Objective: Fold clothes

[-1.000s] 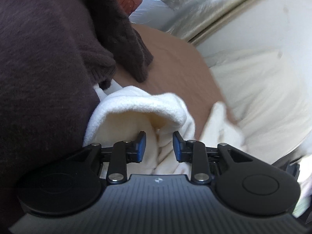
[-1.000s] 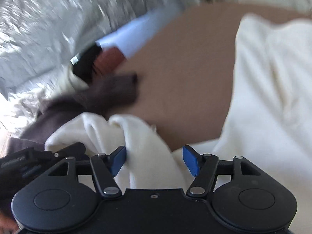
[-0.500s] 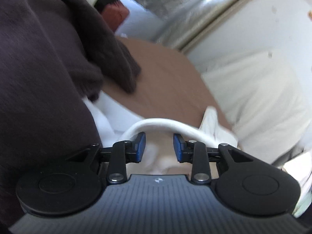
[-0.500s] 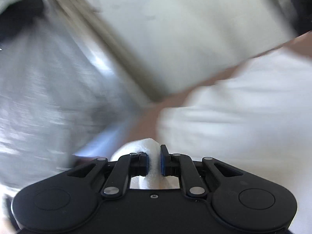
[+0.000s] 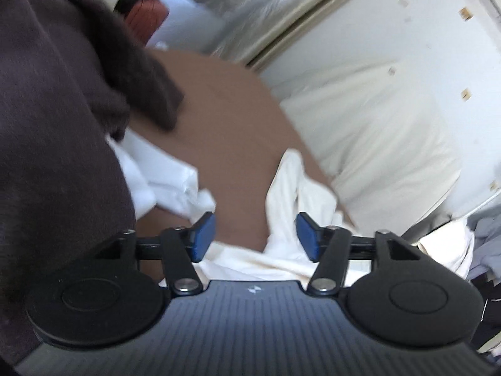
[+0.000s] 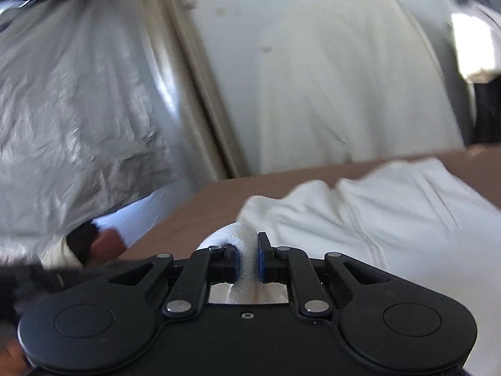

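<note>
A soft white cloth is spread on the brown bench, and its thick edge is pinched in the right gripper. The left gripper is held wide apart over more cloth, with nothing in it. The cloth looks light and floppy, so it is best held by the edge.

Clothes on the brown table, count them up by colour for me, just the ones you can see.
White garment, pinched by the right gripper: 1
Dark brown sweater: 1
Total: 2
The left gripper is open over the white cloth. Blur could be hiding other pieces on the table.
</note>
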A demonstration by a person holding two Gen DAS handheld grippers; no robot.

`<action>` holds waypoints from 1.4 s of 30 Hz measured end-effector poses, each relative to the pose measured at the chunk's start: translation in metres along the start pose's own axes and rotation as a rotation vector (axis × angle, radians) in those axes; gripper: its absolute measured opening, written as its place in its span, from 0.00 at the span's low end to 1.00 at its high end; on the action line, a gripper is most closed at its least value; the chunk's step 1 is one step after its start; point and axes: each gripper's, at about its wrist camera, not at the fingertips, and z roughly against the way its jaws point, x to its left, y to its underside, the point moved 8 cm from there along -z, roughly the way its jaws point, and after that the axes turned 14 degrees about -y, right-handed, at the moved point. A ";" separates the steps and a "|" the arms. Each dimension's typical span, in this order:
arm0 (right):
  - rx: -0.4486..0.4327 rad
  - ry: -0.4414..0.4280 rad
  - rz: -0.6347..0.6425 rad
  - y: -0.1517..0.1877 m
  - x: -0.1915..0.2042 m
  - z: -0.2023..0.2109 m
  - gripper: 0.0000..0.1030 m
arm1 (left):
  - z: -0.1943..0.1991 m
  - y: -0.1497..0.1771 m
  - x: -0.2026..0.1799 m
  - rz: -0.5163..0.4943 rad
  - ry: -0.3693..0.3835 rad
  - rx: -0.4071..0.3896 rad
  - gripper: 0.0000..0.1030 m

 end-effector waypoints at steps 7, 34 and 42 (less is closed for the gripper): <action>0.221 0.342 0.038 0.023 -0.065 -0.006 0.12 | -0.073 0.043 -0.005 0.053 -0.074 0.222 0.56; 0.269 0.319 -0.271 0.074 -0.131 -0.007 0.20 | -0.130 0.106 -0.064 -0.573 -0.398 0.205 0.45; 0.252 0.248 -0.283 0.066 -0.122 -0.006 0.19 | -0.092 0.066 -0.062 -0.532 -0.410 0.012 0.28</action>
